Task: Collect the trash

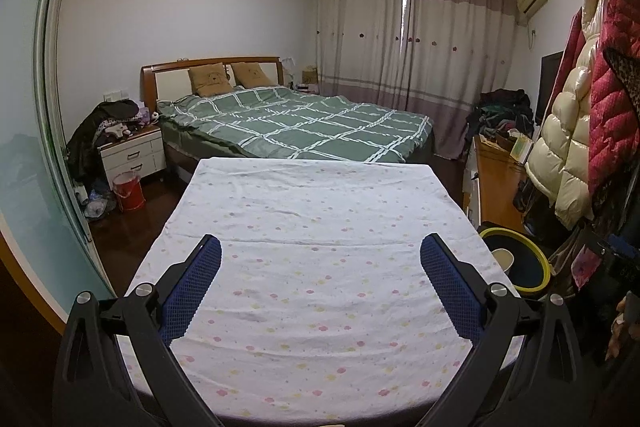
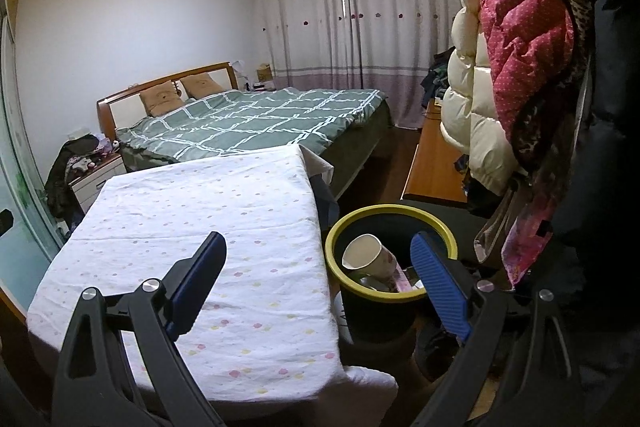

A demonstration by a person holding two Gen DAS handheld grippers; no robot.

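A black bin with a yellow rim (image 2: 390,213) stands on the floor beside the right edge of a table covered with a white flowered cloth (image 2: 192,211). Inside the bin lies a white paper cup (image 2: 366,253) on its side, with other scraps under it. My right gripper (image 2: 320,239) hovers open over the table's right edge and the bin, nothing between its blue pads. In the left wrist view my left gripper (image 1: 320,247) is open above the cloth (image 1: 316,211), holding nothing. The bin (image 1: 516,259) and the cup (image 1: 502,259) show at the right.
A bed with a green checked quilt (image 1: 296,123) lies behind the table. Puffy coats (image 2: 512,67) hang at the right over a wooden cabinet (image 2: 432,163). A nightstand (image 1: 134,153) and a red bucket (image 1: 128,193) stand at the left, near a glass sliding door (image 1: 28,147).
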